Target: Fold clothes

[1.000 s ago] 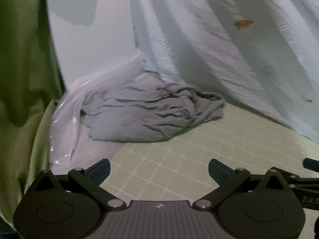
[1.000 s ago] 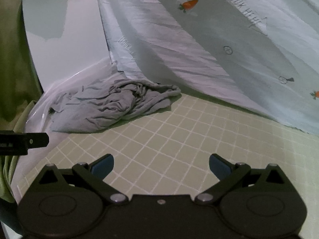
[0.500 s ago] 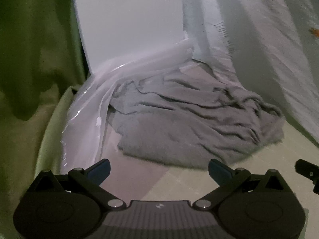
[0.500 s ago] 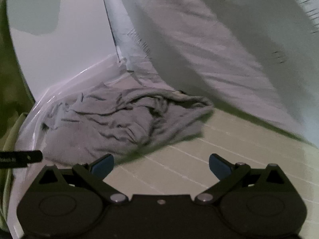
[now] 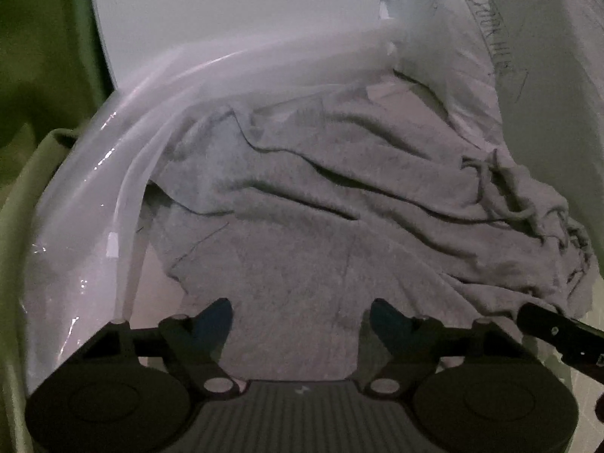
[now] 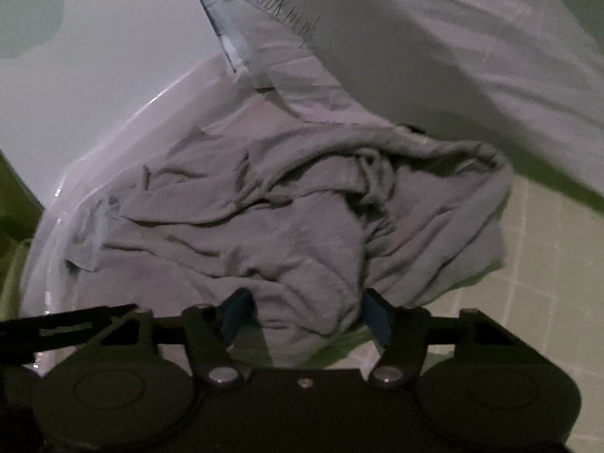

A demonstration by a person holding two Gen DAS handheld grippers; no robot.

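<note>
Left gripper (image 5: 300,315) jaws apart, just been closing, grey garment (image 5: 339,196) between fingertips, pads not pressing. Right gripper (image 6: 305,311) likewise closing in over garment's near fold; contact unclear in dim blur. Garment crumpled on clear plastic sheet (image 5: 87,204) at edge of pale green checked cloth (image 6: 543,264). White wall (image 5: 234,11) behind; pale printed sheet (image 6: 453,56) drapes on right, lettering unreadable. Green curtain (image 5: 41,56) cut off at left.
</note>
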